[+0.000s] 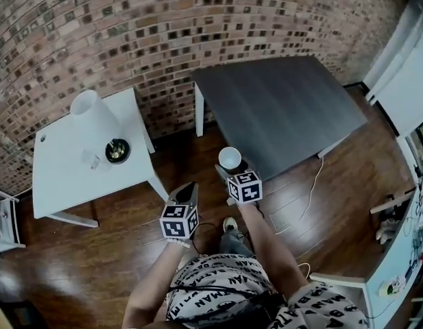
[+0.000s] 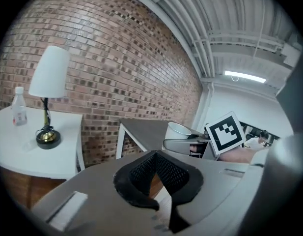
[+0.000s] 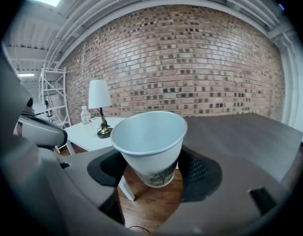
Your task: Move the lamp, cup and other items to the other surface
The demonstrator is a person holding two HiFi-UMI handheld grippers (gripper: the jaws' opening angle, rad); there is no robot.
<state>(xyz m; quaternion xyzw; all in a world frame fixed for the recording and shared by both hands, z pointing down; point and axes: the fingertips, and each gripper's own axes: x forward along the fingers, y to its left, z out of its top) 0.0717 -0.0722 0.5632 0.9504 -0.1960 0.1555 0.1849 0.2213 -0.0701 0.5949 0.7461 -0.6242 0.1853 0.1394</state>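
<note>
A white paper cup sits tilted between the pads of my right gripper, which is shut on it over the wooden floor, just before the near-left corner of the dark grey table. In the right gripper view the cup fills the jaws of the right gripper. My left gripper hangs beside it, shut and holding nothing. On the white table stand a lamp with a white shade and a small bottle.
A brick wall runs behind both tables. A white metal shelf stands at the far left. A thin cable lies on the floor by the dark table, and a cluttered white desk lines the right edge.
</note>
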